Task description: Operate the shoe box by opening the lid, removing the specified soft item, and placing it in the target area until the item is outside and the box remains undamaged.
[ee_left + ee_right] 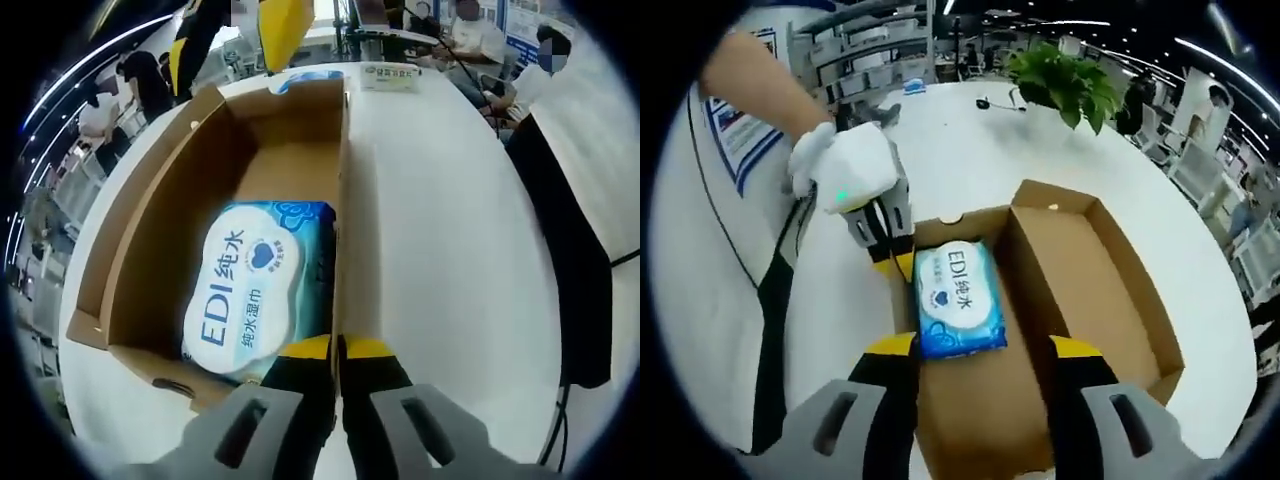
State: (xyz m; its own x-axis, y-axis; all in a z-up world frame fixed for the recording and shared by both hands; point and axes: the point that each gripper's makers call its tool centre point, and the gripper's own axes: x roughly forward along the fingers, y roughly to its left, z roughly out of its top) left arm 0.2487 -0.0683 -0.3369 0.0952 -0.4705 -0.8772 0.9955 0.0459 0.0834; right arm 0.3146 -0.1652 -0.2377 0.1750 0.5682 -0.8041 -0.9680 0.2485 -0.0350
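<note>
In the left gripper view, the left gripper (pixel 337 350) sits at the bottom with its yellow-tipped jaws together, pinching the side wall of the shoe box (pixel 150 220) just beside the pack of wet wipes (pixel 255 290). The pack lies flat on the box floor at the near end, against that pinched wall, its white and blue label facing up. Past it the brown floor of the box runs bare to the far wall. The white table (pixel 430 230) spreads to the right of the box, and a small white card (pixel 390 77) lies on it near the far edge. Beyond the table, people sit and stand.

The right gripper view takes in the whole open box (pixel 1080 290) from above: two brown compartments side by side with a ridge between them, the pack (pixel 958 298) lying in the left one. The right gripper (pixel 980 355) has its jaws apart, hovering over the near part of the box, one tip on each side of the pack's near end, holding nothing. The left gripper (pixel 895 262) comes in from the left, held by a white-gloved hand (pixel 835 160), its tips at the box wall touching the pack's corner. Farther across the table (pixel 970 150) stands a green plant (pixel 1065 85), with shelves behind it.
</note>
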